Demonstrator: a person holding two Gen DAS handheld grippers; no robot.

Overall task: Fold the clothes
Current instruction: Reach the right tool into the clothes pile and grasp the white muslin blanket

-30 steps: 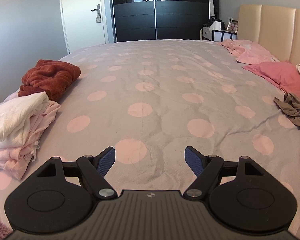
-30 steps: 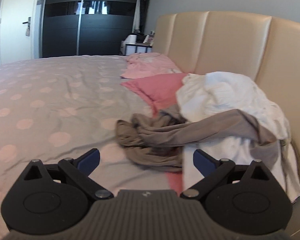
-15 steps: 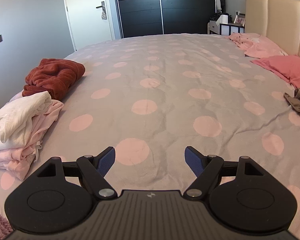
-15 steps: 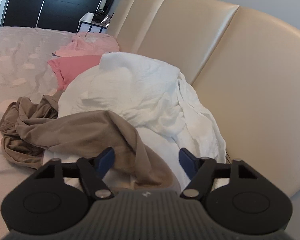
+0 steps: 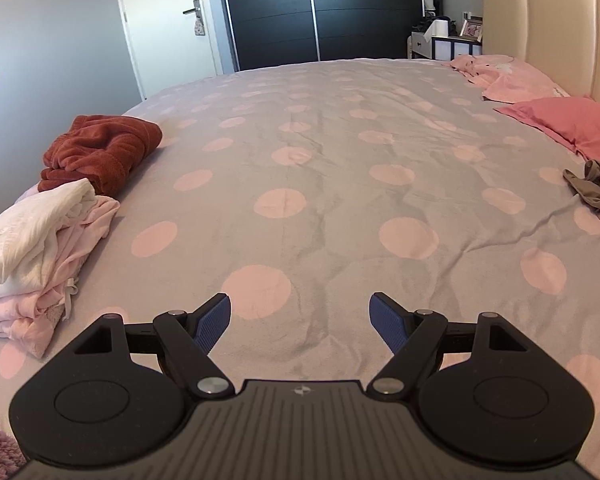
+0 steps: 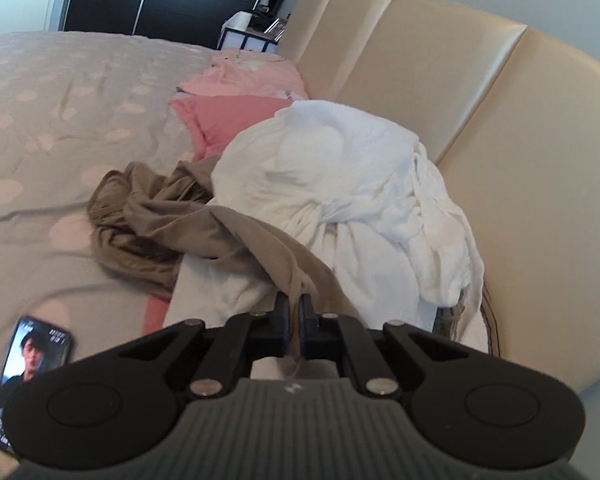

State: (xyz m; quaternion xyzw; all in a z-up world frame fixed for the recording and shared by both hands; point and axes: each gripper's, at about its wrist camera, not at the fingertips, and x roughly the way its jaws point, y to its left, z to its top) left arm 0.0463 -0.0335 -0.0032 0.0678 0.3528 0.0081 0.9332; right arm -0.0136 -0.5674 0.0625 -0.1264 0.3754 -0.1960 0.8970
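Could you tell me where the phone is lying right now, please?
In the right wrist view, the phone lies at lower left on the bedspread, left of the right gripper and below the brown garment.

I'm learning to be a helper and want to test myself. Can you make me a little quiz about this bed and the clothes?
1. True or false: the right tongs are shut on the brown garment.
2. What lies on the bed beside the right tongs, at the lower left of that view? A) a book B) a phone C) a shoe
3. Fill in: the left tongs are ____ and hold nothing.

Key
1. True: a strip of brown cloth is pinched between them.
2. B, the phone, its screen lit.
3. Open, above the dotted cover.
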